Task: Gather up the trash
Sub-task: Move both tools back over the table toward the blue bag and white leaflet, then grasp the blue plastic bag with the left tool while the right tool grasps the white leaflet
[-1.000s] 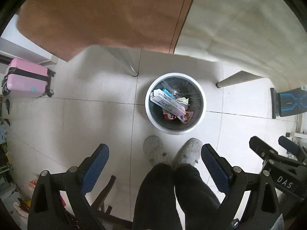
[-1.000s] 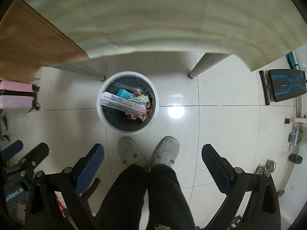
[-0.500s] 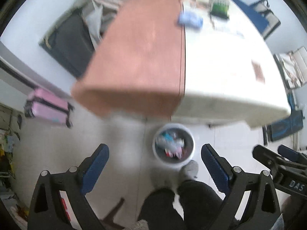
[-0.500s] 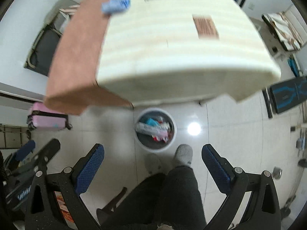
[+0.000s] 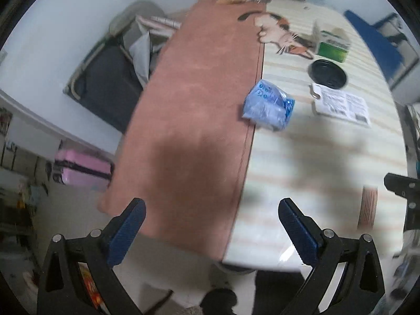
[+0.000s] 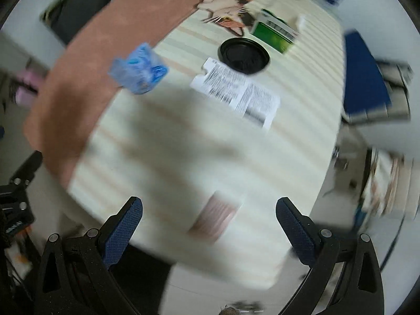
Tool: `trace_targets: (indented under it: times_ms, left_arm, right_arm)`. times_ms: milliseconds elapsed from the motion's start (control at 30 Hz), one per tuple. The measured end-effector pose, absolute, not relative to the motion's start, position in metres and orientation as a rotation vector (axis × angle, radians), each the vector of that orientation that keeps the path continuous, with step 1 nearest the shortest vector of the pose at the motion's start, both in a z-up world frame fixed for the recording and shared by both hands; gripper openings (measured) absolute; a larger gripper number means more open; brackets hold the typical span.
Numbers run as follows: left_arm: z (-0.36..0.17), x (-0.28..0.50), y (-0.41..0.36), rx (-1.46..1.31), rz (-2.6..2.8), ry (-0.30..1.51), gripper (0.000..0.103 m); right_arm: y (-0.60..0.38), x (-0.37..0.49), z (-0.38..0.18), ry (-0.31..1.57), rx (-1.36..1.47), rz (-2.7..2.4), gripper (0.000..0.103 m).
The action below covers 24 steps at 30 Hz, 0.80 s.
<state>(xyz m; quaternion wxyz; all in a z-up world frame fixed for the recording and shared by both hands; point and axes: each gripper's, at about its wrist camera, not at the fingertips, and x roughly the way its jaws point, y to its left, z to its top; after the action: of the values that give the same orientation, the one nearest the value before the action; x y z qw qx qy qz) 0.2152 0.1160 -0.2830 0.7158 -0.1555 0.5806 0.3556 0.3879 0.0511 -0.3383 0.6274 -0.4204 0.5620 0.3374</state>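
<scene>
While both views are blurred, the left gripper (image 5: 210,225) and right gripper (image 6: 208,223) hang over the near table (image 5: 302,162) edge, jaws spread wide and empty. Nearest lies a brownish slip (image 6: 214,218); farther, a blue wrapper (image 5: 267,107) on the tablecloth seam, a white printed sheet (image 6: 236,92), a black lid (image 6: 244,55), then a green box (image 6: 273,31).

On the tabletop (image 5: 302,157) lie one blue plastic packet (image 5: 267,106), one black round lid (image 5: 328,73), one printed white leaflet (image 5: 341,103), one green-and-white carton (image 5: 332,42) and one small striped card (image 6: 216,216). Two tools show, left (image 5: 211,229) and right (image 6: 208,227). One pink suitcase (image 5: 82,168) stands on the floor.
</scene>
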Motion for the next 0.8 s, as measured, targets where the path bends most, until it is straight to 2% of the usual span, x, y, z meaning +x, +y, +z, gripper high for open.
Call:
trace_targets:
  times_ms: [300, 433, 567, 800]
  left_arm:
    - [-0.334, 0.296, 0.14, -0.38, 0.876, 1.439, 0.103]
    - [-0.343, 0.302, 0.15, -0.39, 0.892, 1.469, 0.103]
    - [-0.344, 0.303, 0.16, -0.428, 0.901, 1.47, 0.103]
    - [-0.333, 0.28, 0.191, -0.667, 0.935, 1.358, 0.103]
  right_arm:
    - [0.14, 0.474, -0.449, 1.245, -1.453, 0.933, 0.102]
    - [0.148, 0.481, -0.479, 1.252, -1.531, 1.022, 0.103]
    - [0.146, 0.505, -0.472, 1.387, -1.309, 1.032, 0.095]
    - [0.071, 0.536, -0.465, 1.766, -0.688, 0.669, 0.096]
